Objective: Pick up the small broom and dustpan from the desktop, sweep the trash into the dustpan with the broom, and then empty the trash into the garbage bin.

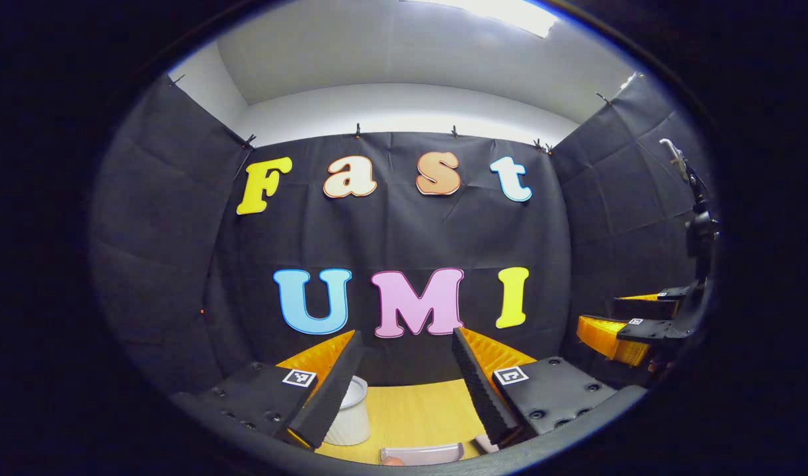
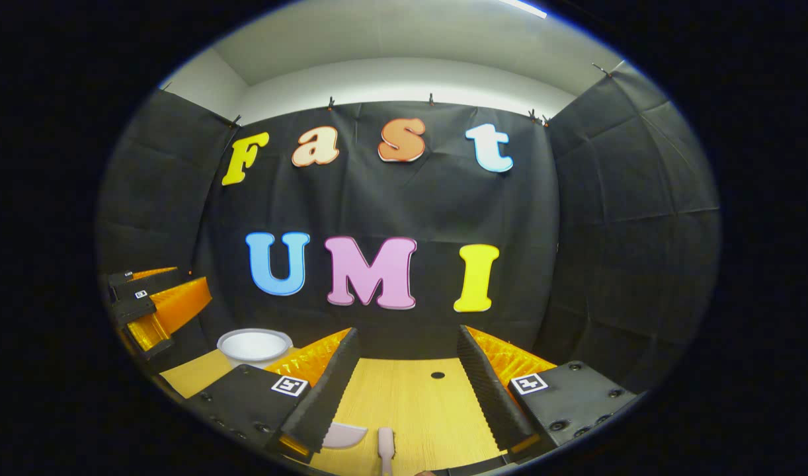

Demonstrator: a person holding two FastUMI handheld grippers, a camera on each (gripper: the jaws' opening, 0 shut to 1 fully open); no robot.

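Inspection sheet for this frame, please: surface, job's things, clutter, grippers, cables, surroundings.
Surface: light wooden desktop with a small dark hole.
Job's things: white ribbed garbage bin standing upright at the desk's left; pale dustpan and pale broom handle lying at the near edge.
Clutter: trash not discernible.
Grippers: left gripper open, holding nothing; right gripper open, holding nothing, both above the desk.
Cables: nothing seen.
Surroundings: black cloth walls, white ceiling with a light.

Bright overhead light, fisheye-bent edges
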